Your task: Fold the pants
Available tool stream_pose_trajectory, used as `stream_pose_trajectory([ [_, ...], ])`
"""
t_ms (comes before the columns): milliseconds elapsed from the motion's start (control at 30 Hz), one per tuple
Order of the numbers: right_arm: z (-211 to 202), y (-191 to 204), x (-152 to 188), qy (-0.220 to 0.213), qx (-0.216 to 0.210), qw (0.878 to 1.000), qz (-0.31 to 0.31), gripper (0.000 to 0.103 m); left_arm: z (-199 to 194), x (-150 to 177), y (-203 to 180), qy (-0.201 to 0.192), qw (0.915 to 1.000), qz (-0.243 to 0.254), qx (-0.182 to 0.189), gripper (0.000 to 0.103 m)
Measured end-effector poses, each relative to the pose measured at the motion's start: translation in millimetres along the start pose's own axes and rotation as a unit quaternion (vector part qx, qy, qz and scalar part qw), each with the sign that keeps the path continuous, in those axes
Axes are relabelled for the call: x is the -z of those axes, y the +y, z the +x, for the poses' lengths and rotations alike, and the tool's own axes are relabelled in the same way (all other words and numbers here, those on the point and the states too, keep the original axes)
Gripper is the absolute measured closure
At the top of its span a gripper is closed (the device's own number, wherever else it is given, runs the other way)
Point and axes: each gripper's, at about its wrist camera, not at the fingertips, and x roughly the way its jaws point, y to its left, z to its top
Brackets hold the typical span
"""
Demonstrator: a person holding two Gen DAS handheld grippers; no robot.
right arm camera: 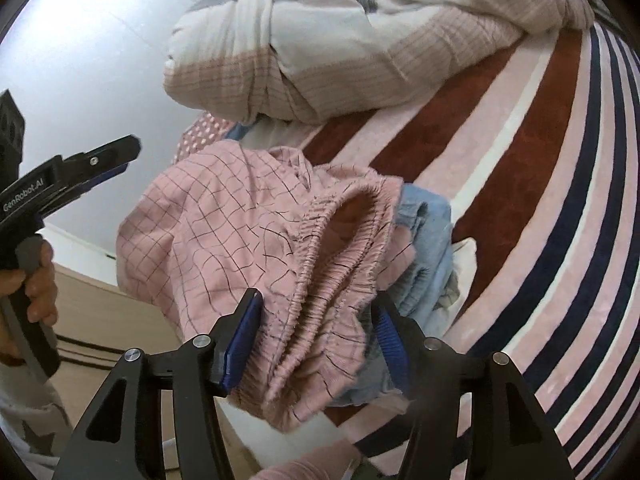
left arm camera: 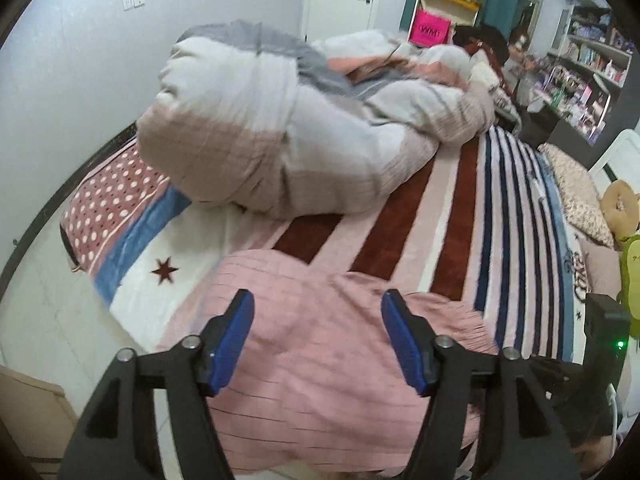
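I see a bed under a striped pink, maroon and navy blanket, a bunched pale quilt behind. The pink checked pants lie crumpled at its near edge. My left gripper hangs spread above them; my right gripper straddles the gathered elastic waistband, jaws apart.

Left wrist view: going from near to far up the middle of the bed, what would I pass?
Left gripper, open → pink checked pants → striped blanket → bunched-up duvet → bright pink bag at the far end.
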Motion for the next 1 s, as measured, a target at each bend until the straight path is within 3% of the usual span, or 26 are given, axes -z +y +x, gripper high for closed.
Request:
stream_pose_trajectory([
  [167, -35, -10, 10, -0.056, 0.011, 0.997, -0.050, 0.043, -2, 24, -39, -0.051, 0.9985, -0.005, 0.017, 0.032],
  [233, -51, -15, 19, -0.086, 0.035, 0.992, -0.083, 0.035, -2, 38, -55, -0.079, 0.9968, 0.003, 0.012, 0.028],
  [367, -69, -33, 40, -0.135, 0.072, 0.981, -0.121, 0.033, 5, 60, -72, -0.119, 0.9927, 0.016, 0.010, 0.025],
  [467, -75, -51, 60, -0.184, 0.095, 0.969, -0.138, 0.021, 11, 82, -81, -0.175, 0.9839, 0.031, 0.019, 0.011],
  [533, -76, -61, 76, -0.218, 0.116, 0.958, -0.147, 0.020, 16, 95, -85, -0.204, 0.9777, 0.043, 0.027, 0.008],
  [600, -75, -69, 91, -0.248, 0.129, 0.948, -0.153, 0.011, 22, 107, -87, -0.226, 0.9724, 0.050, 0.031, 0.005],
  [833, -73, -86, 132, -0.314, 0.154, 0.923, -0.160, 0.003, 35, 134, -93, -0.272, 0.9588, 0.066, 0.049, 0.003],
  [1000, -77, -85, 149, -0.338, 0.161, 0.916, -0.144, 0.003, 27, 139, -94, -0.286, 0.9533, 0.082, 0.050, 0.002],
])
